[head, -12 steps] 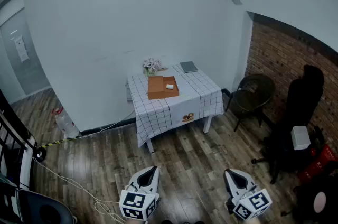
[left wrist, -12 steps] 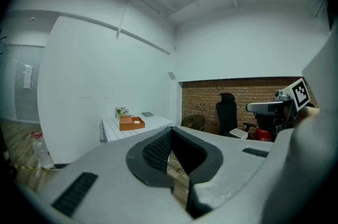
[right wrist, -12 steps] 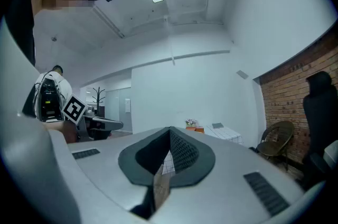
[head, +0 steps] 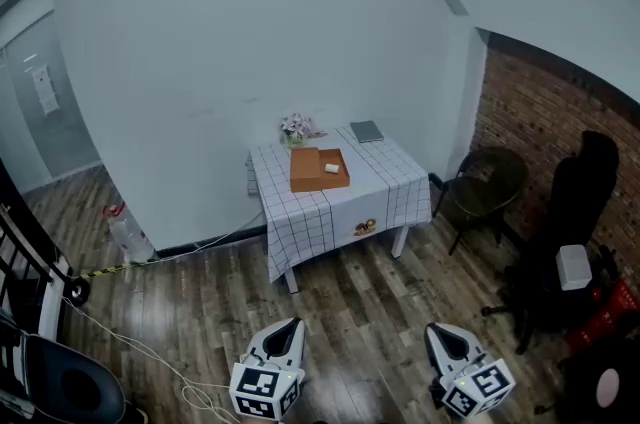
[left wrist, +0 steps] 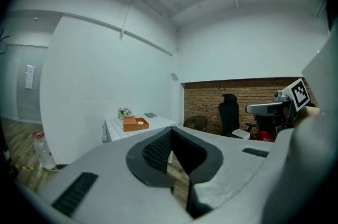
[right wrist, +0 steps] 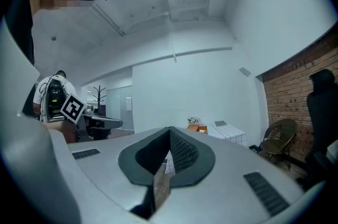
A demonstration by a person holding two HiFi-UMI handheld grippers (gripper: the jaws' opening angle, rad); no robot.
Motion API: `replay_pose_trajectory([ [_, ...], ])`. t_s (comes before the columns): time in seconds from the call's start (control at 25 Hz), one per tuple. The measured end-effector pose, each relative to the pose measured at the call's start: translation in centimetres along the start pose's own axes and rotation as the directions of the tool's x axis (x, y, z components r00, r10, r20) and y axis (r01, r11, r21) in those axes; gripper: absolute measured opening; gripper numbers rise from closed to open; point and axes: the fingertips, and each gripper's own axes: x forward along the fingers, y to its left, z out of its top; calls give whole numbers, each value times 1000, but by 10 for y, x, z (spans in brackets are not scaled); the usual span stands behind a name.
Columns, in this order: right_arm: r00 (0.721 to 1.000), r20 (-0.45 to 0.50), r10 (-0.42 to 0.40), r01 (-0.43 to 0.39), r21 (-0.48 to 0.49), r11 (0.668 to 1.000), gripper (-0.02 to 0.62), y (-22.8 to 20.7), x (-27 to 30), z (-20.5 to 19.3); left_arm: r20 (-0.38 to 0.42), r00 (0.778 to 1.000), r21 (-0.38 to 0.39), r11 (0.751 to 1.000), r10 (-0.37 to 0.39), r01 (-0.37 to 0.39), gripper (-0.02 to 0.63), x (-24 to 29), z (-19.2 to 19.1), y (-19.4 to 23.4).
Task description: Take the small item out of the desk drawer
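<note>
Far across the room stands a table with a checked cloth. On it lies an open orange drawer box with a small white item inside. My left gripper and right gripper hang low at the near edge of the head view, far from the table, both shut with nothing in them. The left gripper view shows its closed jaws and the orange box in the distance. In the right gripper view the tips meet, and the box is small behind them.
A grey book and flowers sit at the table's back. A wicker chair and a black office chair stand by the brick wall at the right. A bottle and a cable lie on the wood floor at the left.
The head view has shifted a little, so the table now sits slightly further right and lower. Both grippers keep their places and stay shut.
</note>
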Motion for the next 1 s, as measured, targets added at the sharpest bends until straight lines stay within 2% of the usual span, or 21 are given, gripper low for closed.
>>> replay_pose_trajectory([
  [0.2, 1000, -7, -1, 1, 13, 1000, 3, 21, 20, -6, 5, 1000, 9, 1000, -30, 30, 9, -11, -4, 12],
  [0.44, 998, -22, 57, -55, 71, 996, 4, 57, 36, -20, 6, 999, 1, 999, -36, 36, 9, -24, -18, 37],
  [0.6, 996, -67, 64, -59, 66, 996, 3, 68, 47, -37, -22, 999, -47, 998, -30, 29, 9, -24, -29, 54],
  [0.8, 990, -101, 101, -89, 116, 989, 3, 59, 71, -55, -59, 998, -60, 998, -18, 14, 9, -2, -40, 66],
  [1.0, 983, -119, 143, -124, 154, 980, 3, 27, 115, -62, -78, 997, -52, 999, -8, 4, 9, 44, -40, 78],
])
